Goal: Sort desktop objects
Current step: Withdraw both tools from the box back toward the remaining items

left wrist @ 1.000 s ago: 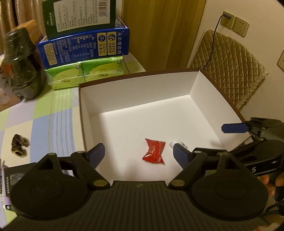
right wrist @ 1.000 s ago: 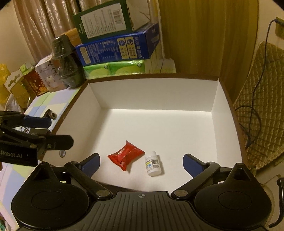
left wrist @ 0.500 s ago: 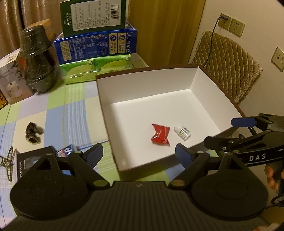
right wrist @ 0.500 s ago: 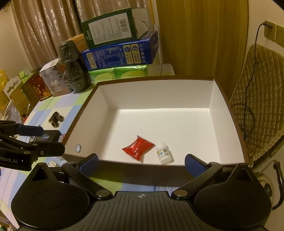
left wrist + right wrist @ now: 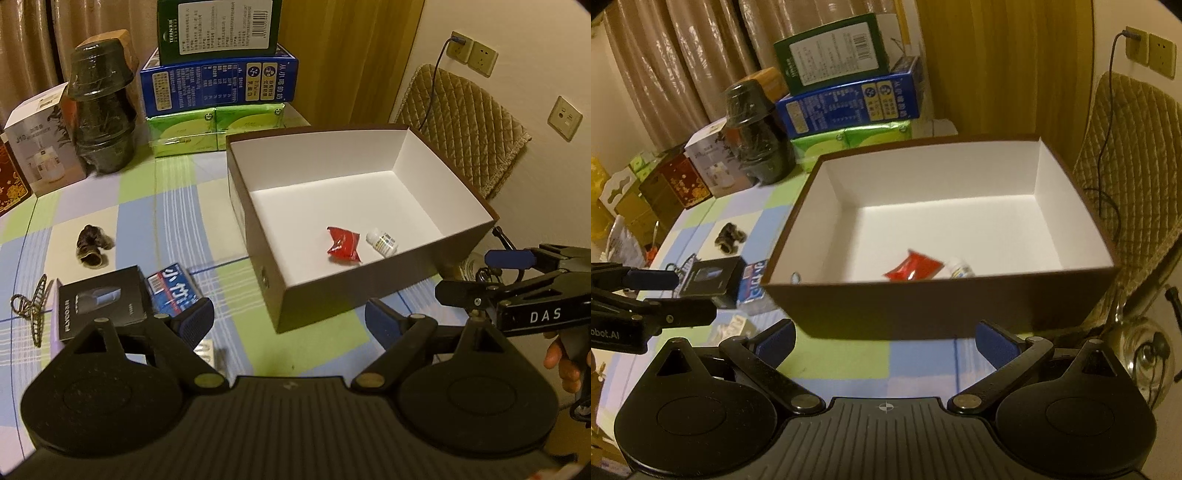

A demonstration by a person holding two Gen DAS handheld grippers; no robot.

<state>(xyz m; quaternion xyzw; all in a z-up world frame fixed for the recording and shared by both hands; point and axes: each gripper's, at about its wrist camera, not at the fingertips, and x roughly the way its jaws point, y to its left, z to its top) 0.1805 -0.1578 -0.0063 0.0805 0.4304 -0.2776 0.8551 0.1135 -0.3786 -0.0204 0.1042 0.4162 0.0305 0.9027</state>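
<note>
1. Left wrist view shows the left gripper (image 5: 286,319) with its blue-padded jaws spread wide and nothing between them, hanging over the checked pastel tablecloth (image 5: 177,206) just short of the brown cardboard box with white lining (image 5: 369,299).
2. Its jaws have just been opening, with nothing between them, which suggests it is free for the next pick.
3. Right wrist view shows the right gripper (image 5: 884,339) with jaws likewise apart and bare, facing the box's near wall.
4. Two sorted things lie inside near the front wall: a crinkled red foil sachet (image 5: 342,244) and, just beside it, a small white plastic bottle (image 5: 382,242) on its side. They probably lie there because that corner is the easiest drop from this side.
5. Unsorted items wait on the cloth to the left of the box: a matte black rectangular carton (image 5: 101,308), a glossy blue printed packet (image 5: 171,291) touching it, a thin metal hair claw (image 5: 31,308), and a dark crumpled lump (image 5: 92,247) farther back.
6. The flat carton should clamp easily, by my judgement; the wiry claw looks fiddlier.
</note>
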